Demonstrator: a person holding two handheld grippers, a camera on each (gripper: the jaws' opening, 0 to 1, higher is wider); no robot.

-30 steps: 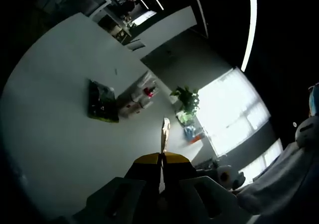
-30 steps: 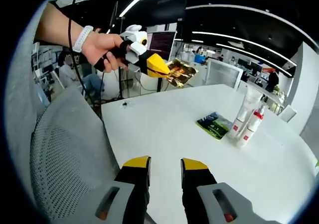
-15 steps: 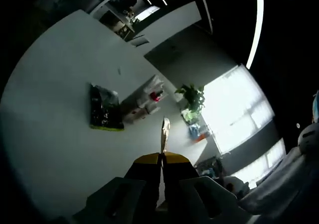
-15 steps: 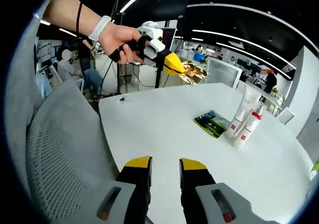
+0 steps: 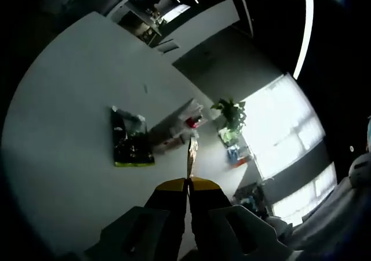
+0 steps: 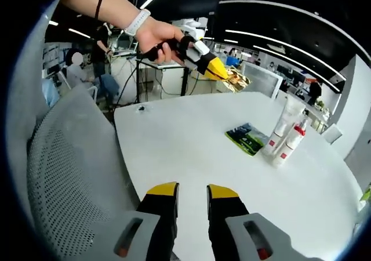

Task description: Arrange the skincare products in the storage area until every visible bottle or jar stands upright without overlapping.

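Note:
My left gripper (image 5: 188,181) is shut on a thin gold foil sachet (image 5: 191,152), seen edge-on above its yellow tips. In the right gripper view the same left gripper (image 6: 219,71) is held high over the white table (image 6: 191,156), the gold sachet (image 6: 236,79) sticking out of it. A dark green flat sachet (image 6: 248,139) (image 5: 130,143) lies on the table. Beside it stand a white tube (image 6: 282,127) and a white bottle with a red cap (image 6: 290,142). My right gripper (image 6: 192,191) is open and holds nothing, low over the table's near edge.
A grey mesh chair back (image 6: 64,174) stands at the left of the right gripper view. A person's hand with a white wristband (image 6: 139,23) holds the left gripper. A potted plant (image 5: 232,113) stands past the bottles, by a bright window.
The left gripper with the gold sachet has moved right, further over the table toward the bottles. My right gripper stays open in place.

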